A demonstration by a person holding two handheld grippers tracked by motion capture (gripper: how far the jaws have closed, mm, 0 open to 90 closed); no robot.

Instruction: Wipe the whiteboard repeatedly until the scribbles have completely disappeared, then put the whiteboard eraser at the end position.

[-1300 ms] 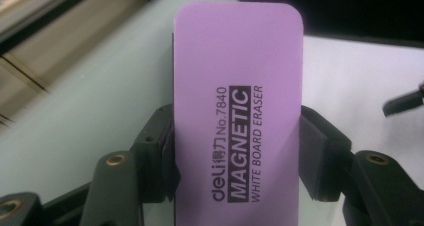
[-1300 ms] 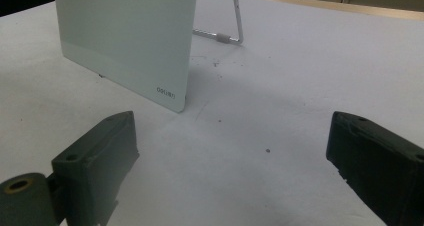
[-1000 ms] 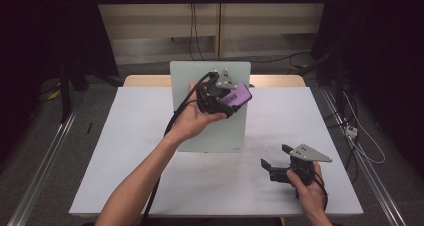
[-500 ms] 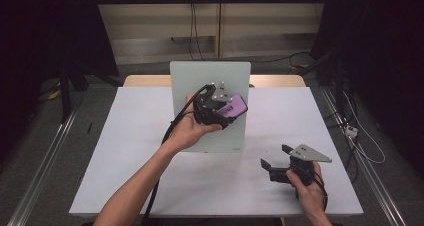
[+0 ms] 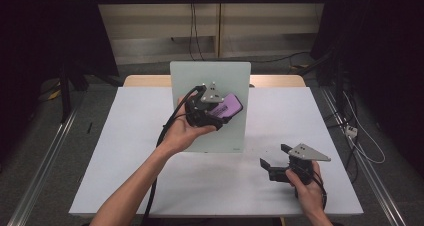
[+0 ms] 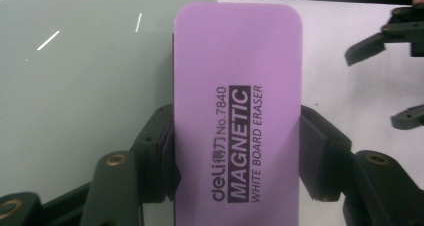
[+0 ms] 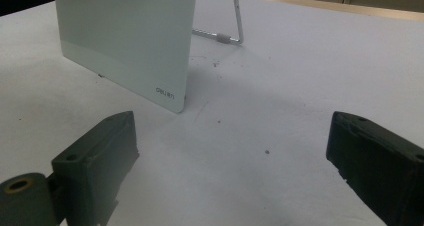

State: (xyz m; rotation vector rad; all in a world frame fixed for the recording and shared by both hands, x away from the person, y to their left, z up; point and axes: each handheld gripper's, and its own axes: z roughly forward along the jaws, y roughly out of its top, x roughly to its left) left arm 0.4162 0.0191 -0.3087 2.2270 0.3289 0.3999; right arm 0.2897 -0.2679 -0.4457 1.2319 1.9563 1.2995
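Note:
A purple magnetic whiteboard eraser (image 6: 238, 116) sits clamped between the black jaws of my left gripper (image 5: 220, 113), its printed face toward the camera. In the high view the eraser (image 5: 229, 105) is held against the face of a pale green-white board (image 5: 210, 81) that stands tilted on the table. The board (image 6: 75, 86) fills the left of the left gripper view. My right gripper (image 5: 273, 158) rests low on the table at the front right, jaws wide apart with nothing between them. In the right gripper view (image 7: 227, 161) the board's lower corner (image 7: 125, 41) stands ahead to the left.
A white sheet (image 5: 125, 151) covers the table. The board leans on a wire stand (image 7: 235, 21) behind it. Dark floor, rails and cables surround the table. The right gripper (image 6: 395, 56) shows at the right edge of the left gripper view.
My left hand has carried the eraser down and a little left across the board's face. The right gripper has stayed where it was.

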